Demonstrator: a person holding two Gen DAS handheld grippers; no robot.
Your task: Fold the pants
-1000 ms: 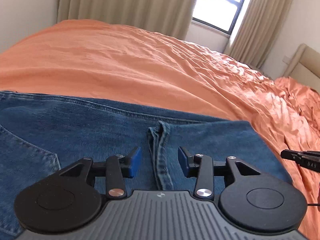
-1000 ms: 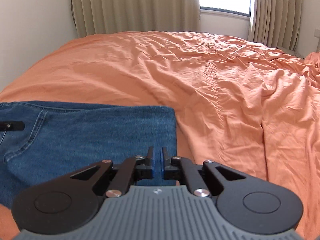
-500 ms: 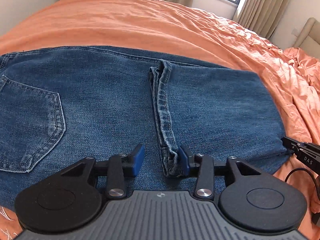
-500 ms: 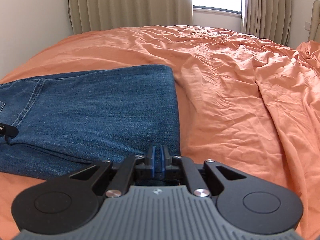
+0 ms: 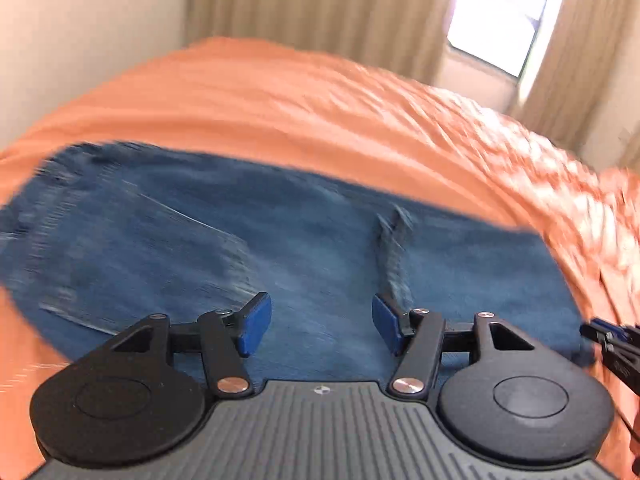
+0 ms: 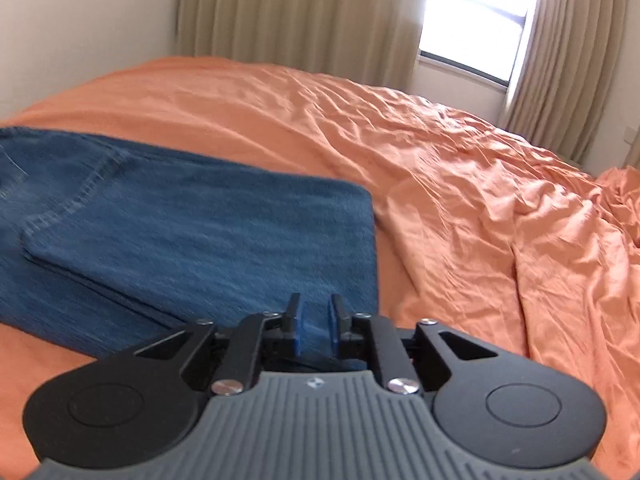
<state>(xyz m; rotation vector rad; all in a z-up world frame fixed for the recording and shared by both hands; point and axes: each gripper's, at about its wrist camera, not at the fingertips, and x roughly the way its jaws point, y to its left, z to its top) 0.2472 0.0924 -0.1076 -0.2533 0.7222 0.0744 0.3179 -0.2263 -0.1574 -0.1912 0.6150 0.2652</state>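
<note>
From my left wrist camera the picture is smeared by motion. My left gripper [image 5: 322, 330] has its blue pads spread wide, and its jaws have just been opening; nothing is between them but open air above denim. The folded jeans [image 5: 280, 264] lie flat on the orange bedsheet [image 5: 320, 112], filling the middle of the view. A raised leg hem [image 5: 394, 256] runs across the jeans toward my right-hand pad and ends just beside it; I cannot tell whether they touch. At the jeans' right end, the tip of my right gripper [image 5: 600, 334] pokes in from the edge of the frame. Beyond the bedsheet hang beige curtains [image 5: 312, 4] and a bright window [image 5: 500, 12].

From my right wrist camera the view is sharper. My right gripper [image 6: 316, 326] has its jaws parted a little, and they have just been opening; the near right corner of the jeans [image 6: 192, 240] shows in the gap, with the pads standing off it on both sides. The jeans lie at the left on the bedsheet [image 6: 460, 200], layers stacked, their right edge straight. Rumpled sheet spreads off to the right of the jeans. Behind the bed are the curtains [image 6: 288, 12] and window [image 6: 476, 20].
</note>
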